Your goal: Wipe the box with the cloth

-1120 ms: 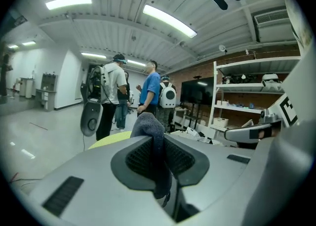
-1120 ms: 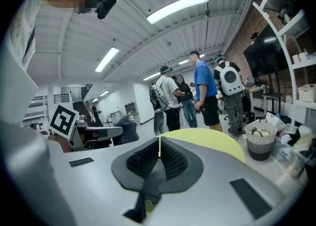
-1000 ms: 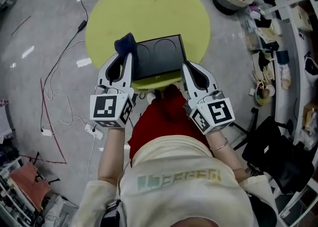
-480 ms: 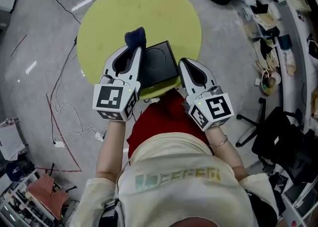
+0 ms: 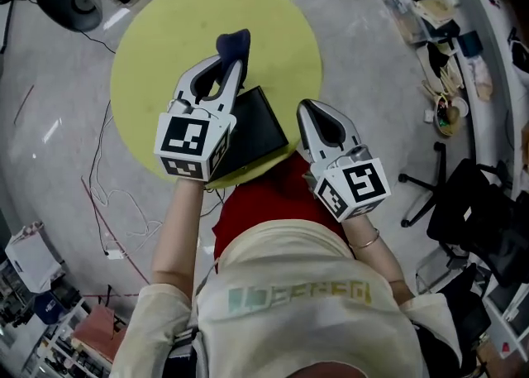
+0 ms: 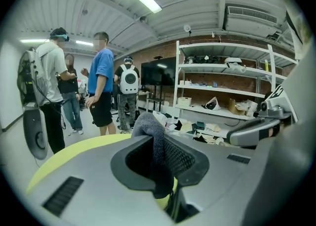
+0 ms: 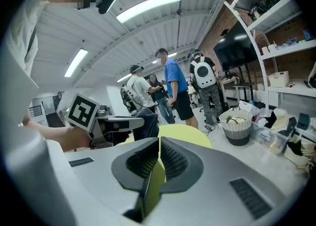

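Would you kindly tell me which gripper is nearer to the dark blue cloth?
Left. The left gripper has its jaws shut on the cloth, over the yellow table. The right gripper, jaws together, is off to the cloth's right, past the black box.

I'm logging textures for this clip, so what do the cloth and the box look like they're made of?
Cloth: soft knit or fleece-like fabric, dark blue and matte; it bunches and folds in the left tool. Box: probably rigid plastic or coated board, black and smooth-looking, with a flat top and straight edges.
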Motion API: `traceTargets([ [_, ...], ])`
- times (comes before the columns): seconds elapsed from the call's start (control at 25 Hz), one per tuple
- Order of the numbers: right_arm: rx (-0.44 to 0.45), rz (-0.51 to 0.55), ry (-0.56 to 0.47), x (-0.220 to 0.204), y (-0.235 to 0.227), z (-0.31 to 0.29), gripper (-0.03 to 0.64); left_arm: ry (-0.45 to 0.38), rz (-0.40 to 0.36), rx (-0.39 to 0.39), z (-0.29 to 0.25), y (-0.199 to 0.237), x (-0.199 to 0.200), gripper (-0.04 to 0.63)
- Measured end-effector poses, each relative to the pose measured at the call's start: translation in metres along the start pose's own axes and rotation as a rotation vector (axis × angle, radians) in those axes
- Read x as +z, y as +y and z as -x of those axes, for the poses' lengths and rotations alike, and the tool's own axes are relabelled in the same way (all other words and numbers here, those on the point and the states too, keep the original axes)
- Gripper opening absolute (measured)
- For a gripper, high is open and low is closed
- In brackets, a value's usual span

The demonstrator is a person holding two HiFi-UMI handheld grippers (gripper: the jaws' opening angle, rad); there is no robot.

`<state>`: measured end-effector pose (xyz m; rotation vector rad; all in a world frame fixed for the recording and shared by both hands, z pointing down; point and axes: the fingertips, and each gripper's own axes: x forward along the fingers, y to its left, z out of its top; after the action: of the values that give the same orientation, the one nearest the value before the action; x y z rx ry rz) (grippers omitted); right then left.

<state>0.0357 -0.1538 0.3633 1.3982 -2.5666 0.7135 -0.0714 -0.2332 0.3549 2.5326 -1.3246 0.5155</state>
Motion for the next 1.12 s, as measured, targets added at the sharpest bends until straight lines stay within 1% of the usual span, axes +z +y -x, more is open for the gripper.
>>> traceTargets([
  [0.28, -0.039, -0.036, 0.024, -0.001, -0.03, -0.011, 0.038, 0.097, 0.002, -0.092, -0.052, -0.01, -0.025, 0.063],
  [0.52, -0.052, -0.051, 0.062, -0.016, -0.036, -0.016, 0.038, 0.186, 0.009, -0.2, -0.066, -0.026, -0.053, 0.063],
  [0.68, -0.044, -0.03, 0.075, -0.019, -0.022, -0.021, 0.038, 0.226, 0.031, -0.246, -0.052, -0.029, -0.068, 0.063],
  [0.88, -0.022, -0.007, 0.085, -0.023, -0.003, -0.021, 0.038, 0.263, 0.027, -0.276, -0.032, -0.032, -0.081, 0.063],
  [1.0, -0.001, 0.012, 0.096, -0.028, 0.013, -0.019, 0.038, 0.289, 0.019, -0.284, -0.018, -0.034, -0.09, 0.063],
  [1.12, 0.026, 0.03, 0.106, -0.031, 0.029, -0.019, 0.038, 0.312, 0.012, -0.275, -0.004, -0.031, -0.096, 0.063],
])
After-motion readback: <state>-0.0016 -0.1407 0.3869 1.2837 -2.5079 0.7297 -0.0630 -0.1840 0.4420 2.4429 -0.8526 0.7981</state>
